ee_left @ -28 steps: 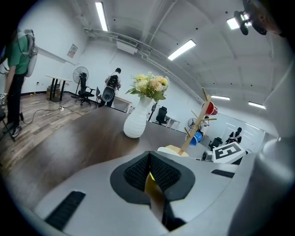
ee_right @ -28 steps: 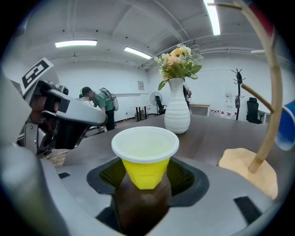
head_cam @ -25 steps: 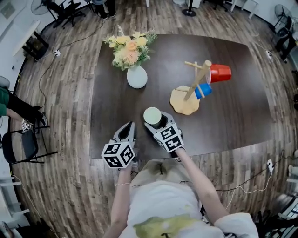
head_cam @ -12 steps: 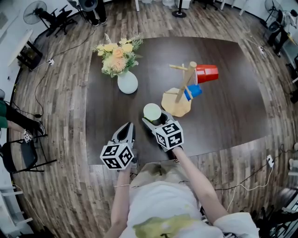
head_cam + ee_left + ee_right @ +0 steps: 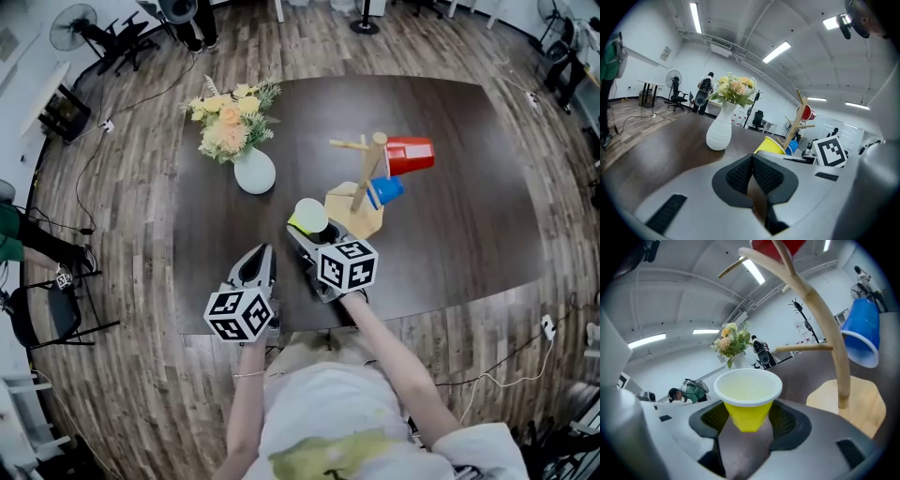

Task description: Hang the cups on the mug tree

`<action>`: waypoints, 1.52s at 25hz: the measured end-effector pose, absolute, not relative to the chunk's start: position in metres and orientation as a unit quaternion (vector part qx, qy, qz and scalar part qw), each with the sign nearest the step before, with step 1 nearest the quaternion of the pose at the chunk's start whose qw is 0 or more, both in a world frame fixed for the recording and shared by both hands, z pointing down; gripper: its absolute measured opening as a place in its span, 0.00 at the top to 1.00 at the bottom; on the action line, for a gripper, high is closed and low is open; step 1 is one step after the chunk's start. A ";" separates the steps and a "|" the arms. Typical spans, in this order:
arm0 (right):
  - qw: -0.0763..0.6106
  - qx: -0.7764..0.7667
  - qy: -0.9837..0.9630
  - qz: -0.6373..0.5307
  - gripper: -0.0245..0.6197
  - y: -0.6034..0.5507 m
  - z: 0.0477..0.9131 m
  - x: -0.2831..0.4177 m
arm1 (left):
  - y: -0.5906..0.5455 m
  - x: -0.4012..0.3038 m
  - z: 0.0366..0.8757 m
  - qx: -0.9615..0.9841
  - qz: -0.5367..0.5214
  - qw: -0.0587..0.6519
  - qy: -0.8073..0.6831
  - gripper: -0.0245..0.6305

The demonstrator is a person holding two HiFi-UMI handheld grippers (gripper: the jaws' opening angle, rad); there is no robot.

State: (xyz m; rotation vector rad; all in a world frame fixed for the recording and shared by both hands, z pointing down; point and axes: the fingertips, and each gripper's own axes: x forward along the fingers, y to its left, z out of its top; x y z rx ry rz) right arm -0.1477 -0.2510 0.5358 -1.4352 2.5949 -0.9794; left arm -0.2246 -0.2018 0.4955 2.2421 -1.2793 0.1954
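A yellow cup (image 5: 309, 217) with a white inside sits between the pads of my right gripper (image 5: 311, 232), which is shut on it just in front of the mug tree (image 5: 364, 173). In the right gripper view the yellow cup (image 5: 747, 399) points mouth-forward, with the tree's trunk (image 5: 825, 324) close on the right. A red cup (image 5: 410, 156) and a blue cup (image 5: 384, 192) hang on the tree's right side. My left gripper (image 5: 259, 257) hovers near the table's front edge, shut and empty, its pads (image 5: 740, 176) touching.
A white vase of flowers (image 5: 253, 172) stands on the dark table (image 5: 469, 225), left of the tree. The tree's round wooden base (image 5: 361, 214) lies right beside the held cup. A bare peg (image 5: 345, 145) sticks out to the tree's left.
My right gripper has carried the yellow cup forward and up toward the mug tree and rolled, so the cup now tilts. The left gripper has shifted slightly.
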 end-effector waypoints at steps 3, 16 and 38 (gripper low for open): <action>0.042 -0.458 0.819 -0.344 0.54 -0.256 0.535 -0.144 | -0.205 -0.221 0.493 0.833 0.073 0.271 -0.477 0.93; 0.125 -0.447 0.790 -0.400 0.54 -0.269 0.524 -0.130 | -0.216 -0.209 0.486 0.834 0.075 0.263 -0.480 0.93; 0.251 -0.414 0.751 -0.448 0.55 -0.280 0.504 -0.107 | -0.220 -0.200 0.481 0.829 0.074 0.255 -0.492 0.93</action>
